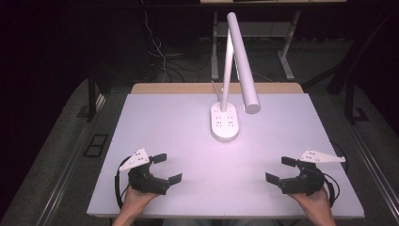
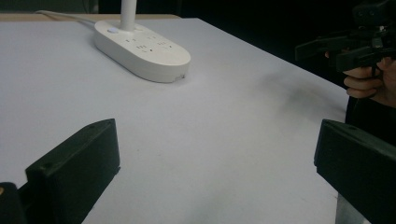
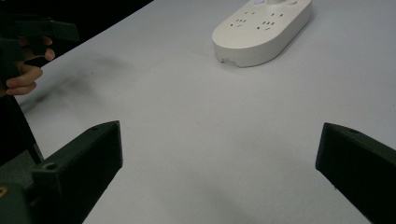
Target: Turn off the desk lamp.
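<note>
lamp base (image 1: 225, 122) sockets unlabelled — left gripper (image 1: 167, 168), right gripper (image 1: 279, 170) agape.

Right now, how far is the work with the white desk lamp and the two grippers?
Nothing looks done yet. The white desk lamp on its oval socket base stands upright at the far middle of the white table, untouched. In hand: nothing; the left gripper and the right gripper rest near the front edge, jaws wide open, both aimed toward the base. Left: the reach, and any handling of the lamp.
</note>
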A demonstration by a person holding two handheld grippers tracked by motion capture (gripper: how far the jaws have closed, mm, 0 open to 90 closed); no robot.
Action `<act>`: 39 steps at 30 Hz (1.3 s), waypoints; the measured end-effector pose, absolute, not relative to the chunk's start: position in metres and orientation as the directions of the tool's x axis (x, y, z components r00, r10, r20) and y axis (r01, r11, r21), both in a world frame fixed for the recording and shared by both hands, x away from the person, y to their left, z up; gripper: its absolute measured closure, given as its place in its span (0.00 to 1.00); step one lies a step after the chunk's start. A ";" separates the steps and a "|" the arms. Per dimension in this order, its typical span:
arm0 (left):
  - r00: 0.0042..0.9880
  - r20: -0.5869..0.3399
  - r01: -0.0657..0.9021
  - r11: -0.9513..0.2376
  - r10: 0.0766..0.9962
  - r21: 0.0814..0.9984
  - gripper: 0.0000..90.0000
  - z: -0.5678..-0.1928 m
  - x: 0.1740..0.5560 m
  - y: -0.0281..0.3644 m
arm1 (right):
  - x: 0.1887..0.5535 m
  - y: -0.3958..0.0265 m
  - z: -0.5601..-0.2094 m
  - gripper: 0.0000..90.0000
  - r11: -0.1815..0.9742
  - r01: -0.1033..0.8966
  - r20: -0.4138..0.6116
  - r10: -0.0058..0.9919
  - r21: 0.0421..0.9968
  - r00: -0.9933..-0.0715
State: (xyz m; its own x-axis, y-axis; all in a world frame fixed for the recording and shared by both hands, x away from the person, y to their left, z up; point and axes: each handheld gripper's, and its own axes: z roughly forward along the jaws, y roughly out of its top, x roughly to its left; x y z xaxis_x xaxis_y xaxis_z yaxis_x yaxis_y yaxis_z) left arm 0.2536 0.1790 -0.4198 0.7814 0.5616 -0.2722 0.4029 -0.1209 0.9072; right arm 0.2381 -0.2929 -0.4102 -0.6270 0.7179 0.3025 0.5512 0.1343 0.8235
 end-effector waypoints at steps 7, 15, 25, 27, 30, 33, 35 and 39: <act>0.786 -0.272 0.406 -0.131 0.555 0.905 0.00 -0.420 0.255 0.178 | 0.235 -0.291 -0.410 0.01 0.144 0.561 0.302 0.721 0.815 -0.624; 0.787 -0.272 0.405 -0.131 0.554 0.905 0.00 -0.420 0.254 0.177 | 0.236 -0.291 -0.410 0.01 0.145 0.560 0.306 0.714 0.816 -0.630; 0.791 -0.270 0.405 -0.139 0.548 0.904 0.00 -0.420 0.253 0.175 | 0.234 -0.289 -0.407 0.01 0.152 0.567 0.307 0.714 0.809 -0.629; 0.792 -0.271 0.405 -0.138 0.548 0.904 0.00 -0.420 0.253 0.175 | 0.234 -0.290 -0.408 0.01 0.152 0.566 0.305 0.715 0.810 -0.629; 0.791 -0.272 0.405 -0.136 0.548 0.904 0.00 -0.420 0.253 0.175 | 0.234 -0.290 -0.407 0.01 0.146 0.576 0.317 0.714 0.804 -0.624; 0.791 -0.272 0.406 -0.137 0.547 0.904 0.00 -0.420 0.253 0.175 | 0.233 -0.291 -0.406 0.01 0.149 0.574 0.314 0.714 0.805 -0.626; 0.793 -0.271 0.405 -0.140 0.546 0.904 0.00 -0.421 0.253 0.174 | 0.233 -0.292 -0.405 0.01 0.145 0.575 0.316 0.715 0.805 -0.624; 0.794 -0.268 0.404 -0.144 0.546 0.903 0.00 -0.421 0.253 0.174 | 0.235 -0.291 -0.403 0.01 0.153 0.581 0.314 0.718 0.800 -0.622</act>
